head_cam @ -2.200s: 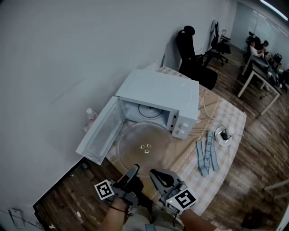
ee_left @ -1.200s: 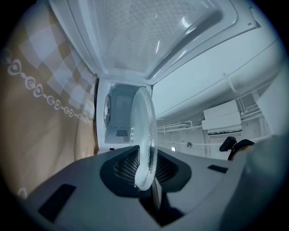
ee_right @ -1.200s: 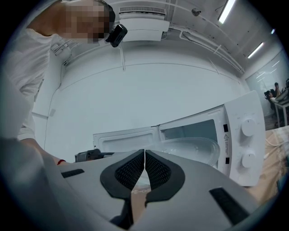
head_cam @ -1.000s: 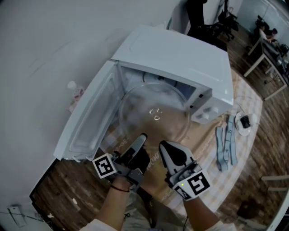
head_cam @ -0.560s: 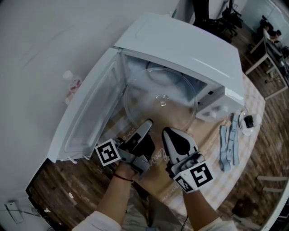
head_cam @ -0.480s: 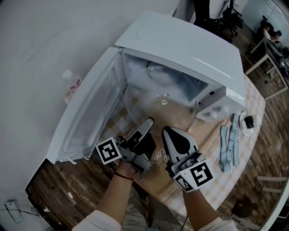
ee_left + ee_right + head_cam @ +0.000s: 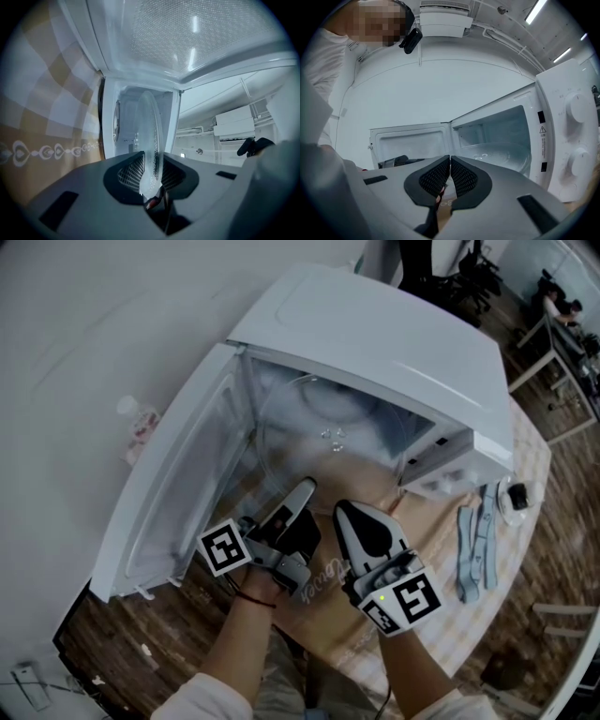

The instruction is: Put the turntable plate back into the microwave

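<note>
Since a second ago the turntable plate [image 7: 323, 451] has slid deeper into the microwave [image 7: 375, 324]. Only its near rim pokes past the cavity's front edge, above the checked tablecloth [image 7: 450, 615]. Left gripper [image 7: 302, 491] pinches that rim, jaws just eased slightly wider with glass between the ribbed pads, probably to keep the plate level while feeding it in. Right gripper [image 7: 345, 512] sits just beside it, jaws together, nothing between. Plate is clear round glass with moulded hub nubs. Door [image 7: 178, 493] hangs wide open, glossy white.
</note>
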`<state>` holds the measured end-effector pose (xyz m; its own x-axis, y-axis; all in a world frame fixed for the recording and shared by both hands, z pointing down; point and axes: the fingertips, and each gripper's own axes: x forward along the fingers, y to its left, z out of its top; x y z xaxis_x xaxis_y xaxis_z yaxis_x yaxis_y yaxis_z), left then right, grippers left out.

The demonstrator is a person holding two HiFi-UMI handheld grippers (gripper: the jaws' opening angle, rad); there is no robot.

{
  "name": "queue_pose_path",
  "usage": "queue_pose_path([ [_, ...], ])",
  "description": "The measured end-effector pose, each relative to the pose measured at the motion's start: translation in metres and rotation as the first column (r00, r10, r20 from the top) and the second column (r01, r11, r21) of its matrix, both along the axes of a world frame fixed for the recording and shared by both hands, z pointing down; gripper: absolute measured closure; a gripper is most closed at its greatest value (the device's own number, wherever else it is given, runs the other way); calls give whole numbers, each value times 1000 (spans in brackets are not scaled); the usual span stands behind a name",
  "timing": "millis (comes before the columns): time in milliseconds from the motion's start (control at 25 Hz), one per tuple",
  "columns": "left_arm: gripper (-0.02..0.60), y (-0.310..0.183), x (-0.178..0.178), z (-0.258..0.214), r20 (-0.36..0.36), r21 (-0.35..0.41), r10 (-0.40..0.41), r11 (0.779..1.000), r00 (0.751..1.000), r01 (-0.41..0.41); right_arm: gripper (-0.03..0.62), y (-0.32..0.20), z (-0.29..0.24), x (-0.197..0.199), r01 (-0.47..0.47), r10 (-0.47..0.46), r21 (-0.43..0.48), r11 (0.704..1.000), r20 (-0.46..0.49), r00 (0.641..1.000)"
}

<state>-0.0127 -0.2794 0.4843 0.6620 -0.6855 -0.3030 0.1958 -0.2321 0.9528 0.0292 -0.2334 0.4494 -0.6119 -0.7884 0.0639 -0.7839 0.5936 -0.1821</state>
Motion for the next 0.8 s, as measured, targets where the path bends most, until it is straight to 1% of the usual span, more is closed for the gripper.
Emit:
queue_pose_path([
  [120, 514, -7, 1, 5, 7, -3, 7, 1000, 1000, -7, 560, -7, 5, 2, 2, -2, 3, 1000, -20, 1000],
  [200, 514, -11, 1, 8, 14, -3, 12, 1000, 1000, -12, 560, -10, 10, 3, 8, -7, 8, 1000, -63, 998],
  [240, 514, -13, 2, 9, 18, -2, 15, 1000, 1000, -15, 560, -11, 12, 3, 12, -10, 18, 1000, -105, 994],
  [280, 514, -16, 2, 10, 22, -2, 18, 1000, 1000, -18, 560, -13, 14, 3, 21, -15, 36, 999, -171, 985],
  [320, 514, -18, 3, 11, 24, -3, 21, 1000, 999, -21, 560, -14, 16, 2, 38, -22, 57, 998, -265, 964],
  [360, 512, -20, 3, 11, 25, -5, 24, 1000, 999, -24, 560, -14, 21, 2, 63, -30, 74, 995, -381, 924],
  [400, 512, -22, 4, 12, 24, -7, 26, 1000, 999, -26, 560, -14, 26, 1, 89, -37, 81, 993, -500, 866],
  [440, 512, -24, 4, 12, 22, -9, 28, 1000, 999, -27, 560, -13, 31, 0, 115, -39, 88, 990, -602, 798],
  [480, 511, -25, 4, 12, 21, -11, 29, 1000, 999, -29, 559, -13, 34, -1, 140, -33, 103, 985, -681, 732],
  [520, 511, -26, 5, 12, 20, -12, 30, 999, 999, -30, 559, -14, 35, -2, 166, -21, 123, 978, -740, 672],
  [600, 511, -28, 5, 12, 21, -15, 30, 999, 999, -30, 559, -13, 37, -4, 209, 0, 146, 967, -820, 573],
  [680, 511, -28, 6, 12, 22, -18, 27, 999, 999, -27, 559, -12, 38, -5, 237, 16, 150, 960, -873, 488],
  [720, 509, -29, 6, 12, 21, -19, 26, 999, 999, -25, 559, -11, 38, -6, 248, 22, 150, 957, -891, 454],
  [800, 509, -29, 6, 11, 23, -21, 23, 1000, 999, -23, 557, -9, 39, -7, 263, 25, 139, 955, -918, 396],
])
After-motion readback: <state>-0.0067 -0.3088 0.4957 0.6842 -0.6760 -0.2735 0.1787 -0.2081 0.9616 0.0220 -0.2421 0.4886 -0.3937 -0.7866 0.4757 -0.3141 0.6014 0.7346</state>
